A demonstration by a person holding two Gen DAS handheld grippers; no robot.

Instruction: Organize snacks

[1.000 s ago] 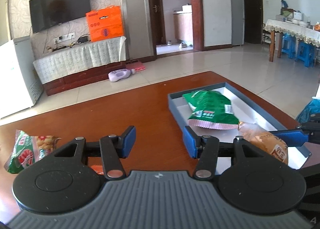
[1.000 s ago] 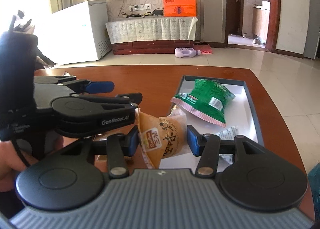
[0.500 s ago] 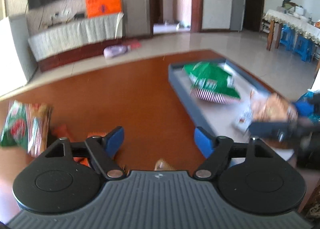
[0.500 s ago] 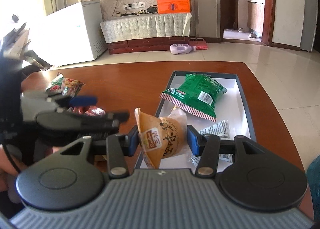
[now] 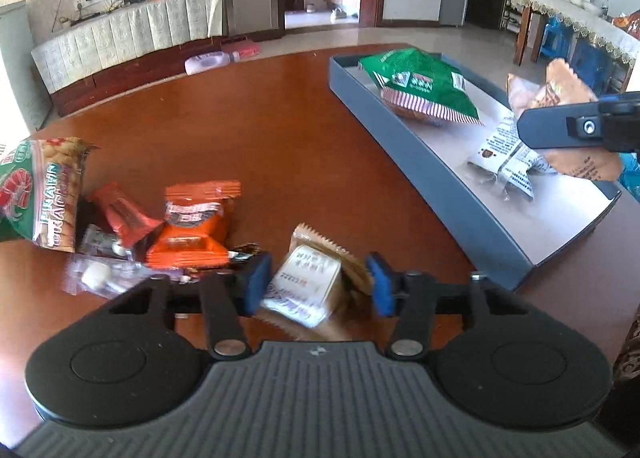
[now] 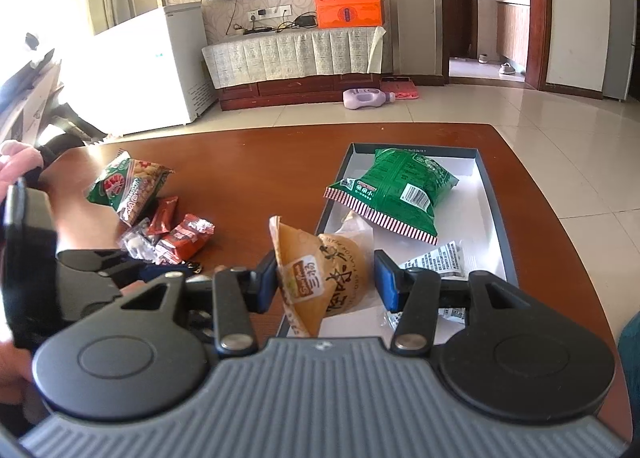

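The left claw [image 5: 316, 284] has dropped from mid-table to straddle a tan snack packet [image 5: 310, 284], spread; the right claw [image 6: 326, 282] still pinches the bun packet [image 6: 324, 274] over the tray [image 6: 494, 193].

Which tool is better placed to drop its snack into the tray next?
Right tool: its tan bun packet hangs over the grey tray. Left tool only straddles a beige packet.

loose snack packets [image 5: 176, 225] on the table [image 5: 280, 145] left of the tray [image 5: 440, 185]
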